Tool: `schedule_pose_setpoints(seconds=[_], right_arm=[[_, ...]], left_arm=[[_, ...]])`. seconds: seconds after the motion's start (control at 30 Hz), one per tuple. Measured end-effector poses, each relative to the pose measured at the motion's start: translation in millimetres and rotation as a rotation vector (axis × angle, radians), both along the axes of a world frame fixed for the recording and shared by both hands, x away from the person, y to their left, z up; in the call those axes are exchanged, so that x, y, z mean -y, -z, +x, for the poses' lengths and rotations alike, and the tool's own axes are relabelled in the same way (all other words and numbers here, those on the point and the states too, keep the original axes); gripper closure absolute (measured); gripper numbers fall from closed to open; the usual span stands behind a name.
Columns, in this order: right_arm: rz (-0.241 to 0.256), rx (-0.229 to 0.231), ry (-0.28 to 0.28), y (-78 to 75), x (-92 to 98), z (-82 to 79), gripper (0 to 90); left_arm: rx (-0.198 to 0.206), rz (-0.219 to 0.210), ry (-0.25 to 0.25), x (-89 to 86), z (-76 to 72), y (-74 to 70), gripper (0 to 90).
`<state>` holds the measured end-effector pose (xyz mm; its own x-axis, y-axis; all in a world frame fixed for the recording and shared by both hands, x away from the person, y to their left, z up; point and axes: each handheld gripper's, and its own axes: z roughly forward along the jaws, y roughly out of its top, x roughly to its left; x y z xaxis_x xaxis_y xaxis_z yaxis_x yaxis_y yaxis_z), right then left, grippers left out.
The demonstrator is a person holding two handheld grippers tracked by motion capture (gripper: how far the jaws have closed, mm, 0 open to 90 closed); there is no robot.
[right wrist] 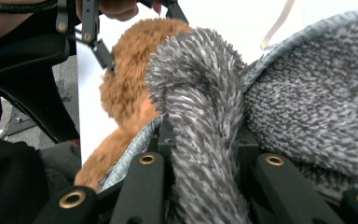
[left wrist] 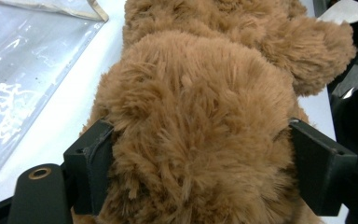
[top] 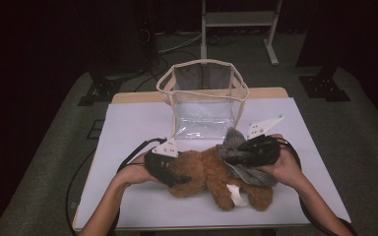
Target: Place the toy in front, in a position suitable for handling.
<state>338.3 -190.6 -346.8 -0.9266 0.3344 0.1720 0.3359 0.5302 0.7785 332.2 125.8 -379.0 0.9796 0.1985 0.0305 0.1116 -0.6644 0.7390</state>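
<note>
Two grippers clamp one fluffy brown plush bear (top: 211, 174) lying on the white table (top: 138, 123): left gripper (top: 173, 178) pinches its brown fur, right gripper (top: 231, 158) pinches its grey knitted garment (top: 232, 141). Farther back stands a clear plastic bag (top: 204, 101).

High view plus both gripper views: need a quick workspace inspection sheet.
Surface: white table top, lit.
Job's things: brown teddy bear lying on the table, grey fuzzy cloth over one end; clear bag standing open behind.
Clutter: nothing seen.
Grippers: left gripper jaws clamp the bear; right gripper jaws pinch a fold of the cloth.
Cables: black cable trails from the left gripper.
Surroundings: dark room, white frame beyond the table.
</note>
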Motion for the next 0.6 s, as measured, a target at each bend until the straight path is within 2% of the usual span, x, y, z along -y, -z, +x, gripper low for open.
schedule_pose_setpoints(seconds=[0.07,0.17,0.23,0.27,0.37,0.4,0.43,0.47,0.5,0.53,0.57,0.6], right_arm=[[-0.001,0.003,-0.004,-0.1,-1.7,1.1,71.4],[0.007,0.0,-0.001,-0.4,2.8,2.0,71.4],[0.015,0.002,0.033,0.0,18.5,1.5,71.2],[0.015,0.002,0.033,0.0,18.5,1.5,71.2],[0.059,-0.034,0.08,8.5,43.2,-1.4,71.2],[0.059,-0.034,0.08,8.5,43.2,-1.4,71.2],[0.087,-0.046,0.091,14.9,50.8,-6.9,71.2],[0.087,-0.046,0.091,14.9,50.8,-6.9,71.2],[0.116,-0.052,0.108,21.6,58.3,-13.1,71.0],[0.116,-0.052,0.108,21.6,58.3,-13.1,71.0],[0.139,-0.062,0.129,29.7,66.6,-19.2,71.0],[0.139,-0.062,0.129,29.7,66.6,-19.2,71.0]], left_arm=[[0.004,-0.002,-0.001,-1.2,-0.4,0.6,19.1],[0.01,-0.027,0.007,-6.0,-1.5,3.1,19.8],[0.014,-0.04,0.009,-8.4,-3.3,4.4,19.8],[0.014,-0.04,0.009,-8.4,-3.3,4.4,19.7],[0.021,-0.045,0.013,-9.1,-5.6,4.2,18.0],[0.027,-0.048,0.014,-9.1,-6.9,4.2,18.0],[0.033,-0.056,0.005,-9.3,-8.9,5.0,14.4],[0.033,-0.056,0.005,-9.3,-8.9,5.0,11.4],[0.026,-0.054,-0.018,-9.4,-9.3,8.4,8.3],[0.026,-0.054,-0.018,-9.4,-9.3,8.4,5.8],[0.002,-0.063,-0.046,-9.5,-9.1,13.6,3.1],[0.002,-0.063,-0.046,-9.5,-9.1,13.6,2.5]])
